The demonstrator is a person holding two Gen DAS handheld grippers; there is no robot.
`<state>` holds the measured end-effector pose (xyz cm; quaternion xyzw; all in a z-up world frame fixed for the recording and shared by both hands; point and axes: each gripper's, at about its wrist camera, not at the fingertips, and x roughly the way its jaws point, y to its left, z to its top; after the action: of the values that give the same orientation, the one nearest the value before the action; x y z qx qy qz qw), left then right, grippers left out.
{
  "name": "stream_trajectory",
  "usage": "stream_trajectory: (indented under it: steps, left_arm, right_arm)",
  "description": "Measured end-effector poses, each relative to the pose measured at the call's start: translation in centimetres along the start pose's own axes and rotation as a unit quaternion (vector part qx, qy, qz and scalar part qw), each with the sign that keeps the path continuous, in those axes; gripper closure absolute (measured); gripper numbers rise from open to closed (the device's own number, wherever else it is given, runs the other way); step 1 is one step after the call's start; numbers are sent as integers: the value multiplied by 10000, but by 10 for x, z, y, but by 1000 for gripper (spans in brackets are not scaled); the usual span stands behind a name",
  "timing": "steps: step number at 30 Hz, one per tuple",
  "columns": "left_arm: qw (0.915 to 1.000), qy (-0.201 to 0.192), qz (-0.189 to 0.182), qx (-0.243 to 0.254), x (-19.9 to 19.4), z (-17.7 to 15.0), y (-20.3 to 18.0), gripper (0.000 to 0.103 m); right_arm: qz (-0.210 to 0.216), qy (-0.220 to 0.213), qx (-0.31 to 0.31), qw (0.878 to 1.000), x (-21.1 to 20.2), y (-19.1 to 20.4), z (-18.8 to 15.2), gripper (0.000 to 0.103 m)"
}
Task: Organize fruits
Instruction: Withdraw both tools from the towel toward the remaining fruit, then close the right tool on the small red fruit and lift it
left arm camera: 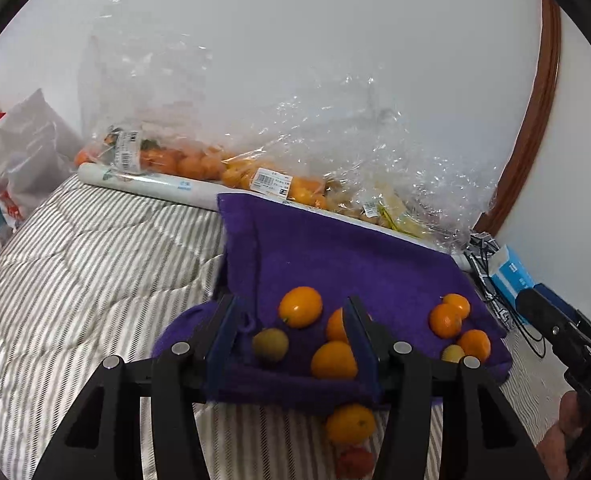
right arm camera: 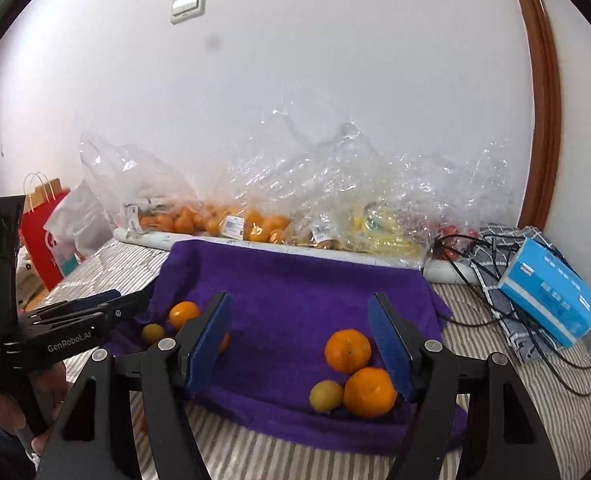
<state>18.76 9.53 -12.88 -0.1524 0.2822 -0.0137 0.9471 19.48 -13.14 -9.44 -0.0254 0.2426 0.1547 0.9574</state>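
Left wrist view: left gripper (left arm camera: 291, 344) fingers wide apart, empty, over oranges (left arm camera: 333, 360) on the purple towel (left arm camera: 335, 256); one orange (left arm camera: 350, 424) off its edge could roll on the bed (left arm camera: 95, 264).

Right wrist view: right gripper (right arm camera: 301, 344) spread, empty; closing may nudge the orange pair (right arm camera: 369, 392).

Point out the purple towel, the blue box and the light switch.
purple towel (right arm camera: 295, 280): right wrist view, bare middle of the cloth.
blue box (right arm camera: 547, 294): right wrist view, its broad top face.
light switch (right arm camera: 188, 5): right wrist view, centre of the wall plate.
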Motion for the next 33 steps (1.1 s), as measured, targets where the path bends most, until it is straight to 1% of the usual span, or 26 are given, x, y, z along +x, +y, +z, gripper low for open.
stream_trajectory:
  steps: [4,8,10,14,16,18,24,27,29,31,32,33]
  left_arm:
    - [10000,49,43,66,-13,-10,14,52]
    - [9996,233,145,-8,-18,-19,30,52]
    - [9996,219,175,-22,-27,-23,39,52]
    - [9983,291,492,-65,-40,-34,55,50]
    - [9981,293,511,-155,-47,-37,62,50]
    - [9981,239,499,-254,-52,-38,68,50]
    - [9975,167,489,-489,-58,-38,78,48]
    - [9968,226,471,-610,-55,-38,84,48]
    - [9965,239,421,-679,-55,-37,86,48]
    - [9964,220,450,-677,-55,-37,86,48]
    - [9964,225,475,-660,-54,-37,86,48]
    - [9965,236,475,-652,-53,-37,86,48]
  right_arm:
    - [49,232,140,9996,-6,9,-12,33]
    - [176,553,213,9981,-6,23,-35,36]
    - [244,682,226,9971,-4,30,-44,38]
    - [482,950,209,9941,0,49,-63,41]
    - [568,1053,159,9927,5,58,-69,42]
    - [604,1146,80,9915,9,68,-73,47]
    - [745,1344,-139,9880,24,91,-81,52]
    - [749,1528,-279,9850,33,99,-85,57]
    - [733,1684,-380,9822,39,104,-87,59]
    - [729,1785,-433,9803,44,108,-88,63]
    - [687,1861,-488,9789,47,110,-89,68]
    - [632,1911,-556,9780,49,112,-90,71]
